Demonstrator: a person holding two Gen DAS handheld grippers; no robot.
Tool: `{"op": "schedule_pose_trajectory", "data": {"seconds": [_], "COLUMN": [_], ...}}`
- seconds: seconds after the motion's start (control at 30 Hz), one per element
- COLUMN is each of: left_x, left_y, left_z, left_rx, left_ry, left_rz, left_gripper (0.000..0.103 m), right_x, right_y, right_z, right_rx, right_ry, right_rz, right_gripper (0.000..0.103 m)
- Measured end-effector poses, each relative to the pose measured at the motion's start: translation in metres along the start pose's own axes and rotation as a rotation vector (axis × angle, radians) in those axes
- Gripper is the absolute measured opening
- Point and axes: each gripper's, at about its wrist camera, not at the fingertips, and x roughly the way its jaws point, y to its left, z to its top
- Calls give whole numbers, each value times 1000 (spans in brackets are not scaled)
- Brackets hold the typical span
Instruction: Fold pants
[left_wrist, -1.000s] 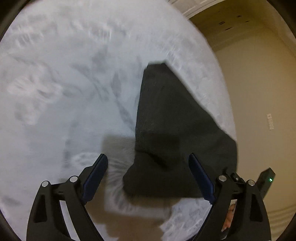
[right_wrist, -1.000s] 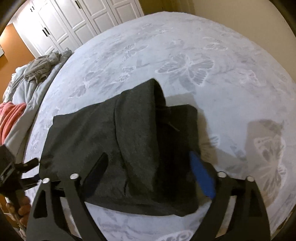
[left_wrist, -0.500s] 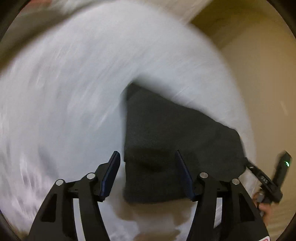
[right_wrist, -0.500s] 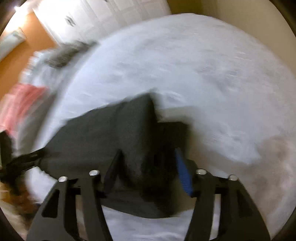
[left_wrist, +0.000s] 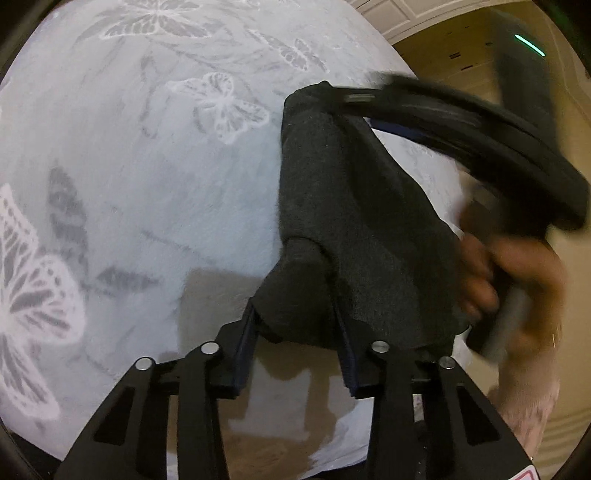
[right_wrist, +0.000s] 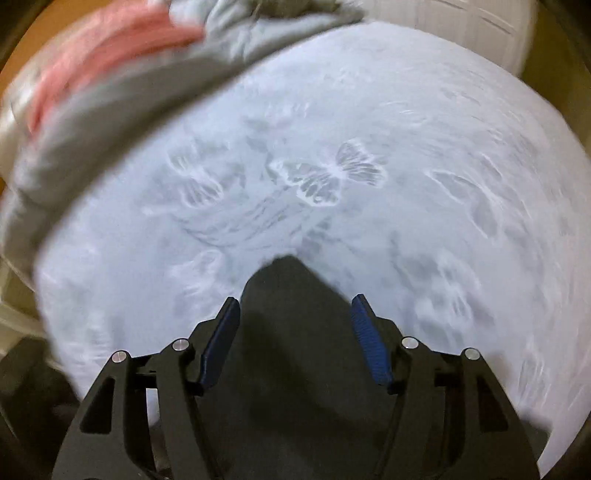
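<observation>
The dark grey folded pants (left_wrist: 351, 221) lie on the white butterfly-print bedspread (left_wrist: 129, 166). My left gripper (left_wrist: 295, 325) is shut on the near corner of the pants, with cloth bunched between its fingers. In the left wrist view the right gripper's black body (left_wrist: 461, 122) reaches over the far corner of the pants, blurred, with the hand (left_wrist: 517, 280) below it. In the right wrist view my right gripper (right_wrist: 295, 321) straddles a raised fold of the pants (right_wrist: 295, 332), its blue pads (right_wrist: 365, 332) set apart on either side of the cloth.
A grey blanket (right_wrist: 129, 85) and a pink cloth (right_wrist: 99, 48) lie heaped at the far left of the bed. White closet doors (right_wrist: 461, 22) stand beyond it. A beige wall (left_wrist: 480, 48) lies to the right of the bed edge.
Both grippers have moved down onto the pants. The left jaws have narrowed and closed on the near corner. The right gripper swung to the far corner, its jaws narrower but still apart.
</observation>
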Motion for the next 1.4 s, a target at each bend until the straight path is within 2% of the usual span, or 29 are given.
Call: {"op": "schedule_pose_trajectory", "data": {"seconds": [0.03, 0.07, 0.1, 0.13, 0.17, 0.23, 0.3, 0.33, 0.37, 0.4, 0.43, 0.53, 0.57, 0.63, 0.7, 0.73, 0.83, 0.9, 0.93, 0.97, 1.0, 1.07, 1.13, 1.2, 1.27, 1.33, 1.37, 1.4], "left_x": [-3, -3, -4, -5, -7, -10, -4, -3, -4, -6, -10, -27, -35, -52, -55, -53, -42, -22, -12, -6, -1, -4, -19, -34, -34, -37, -40, -49], "left_y": [4, 6, 10, 12, 14, 14, 12, 11, 7, 4, 2, 3, 6, 17, 25, 26, 26, 17, 13, 9, 8, 2, 0, -1, 3, -4, -8, -16], "left_z": [-4, -3, -4, -4, -5, -5, -6, -7, -8, -6, -7, 1, 6, 18, 28, 34, 34, 20, 18, 19, 16, 14, 11, 3, -4, -8, -9, -11], "left_rx": [-6, -15, -29, -37, -37, -31, -14, -2, 14, 26, 32, -4, -17, -78, -124, -144, -192, -191, -182, -164, -143, -119, -116, -102, -91, -45, -19, 24], "left_ry": [6, 11, 22, 28, 31, 29, 55, 48, 38, 35, 36, 4, -26, -111, -129, -125, -84, -41, -15, 2, -13, -34, -37, -27, -23, -76, -95, -141], "left_rz": [-7, -19, -32, -39, -41, -38, -5, 13, 29, 36, 32, -38, -37, -23, -43, -52, -91, -99, -99, -75, -33, -20, -39, -27, 84, 194, 214, 248], "left_gripper": [31, 30, 29, 29, 29, 29, 24, 24, 24, 24, 24, 26, 27, 37, 41, 41, 54, 52, 49, 37, 31, 22, 20, 20, 22, 34, 35, 42], "right_x": [11, 9, -2, -14, -29, -31, 2, 22, 28, 18, -3, -69, -101, -135, -148, -148, -134, -118, -113, -104, -98, -109, -147, -167, -157, -134, -126, -127], "right_y": [4, 8, 9, 7, -5, -16, -25, -26, -23, -21, -24, -42, -55, -80, -108, -118, -133, -136, -138, -138, -138, -135, -124, -110, -104, -102, -103, -108], "right_z": [2, 5, 10, 15, 21, 24, 20, 16, 12, 12, 10, -13, -38, -88, -144, -174, -246, -274, -280, -283, -282, -277, -278, -282, -296, -299, -301, -307], "right_rx": [-14, -20, -32, -12, 64, 116, 135, 142, 126, 113, 133, 194, 242, 333, 458, 531, 655, 708, 722, 725, 724, 710, 689, 657, 654, 630, 645, 679], "right_ry": [41, 43, 11, -27, -79, -114, -72, -25, -53, -91, -125, -270, -330, -383, -377, -355, -263, -242, -243, -251, -249, -280, -370, -397, -346, -259, -236, -258], "right_rz": [6, -1, -12, -13, 23, 25, -54, -47, -58, -69, -52, -53, -105, -145, -144, -156, -206, -154, -120, -77, -68, -76, -44, -53, -55, -153, -175, -147], "right_gripper": [21, 14, 13, 12, 11, 11, 11, 14, 18, 23, 32, 42, 48, 56, 56, 56, 58, 57, 48, 29, 25, 5, 5, 5, 7, 11, 11, 12]}}
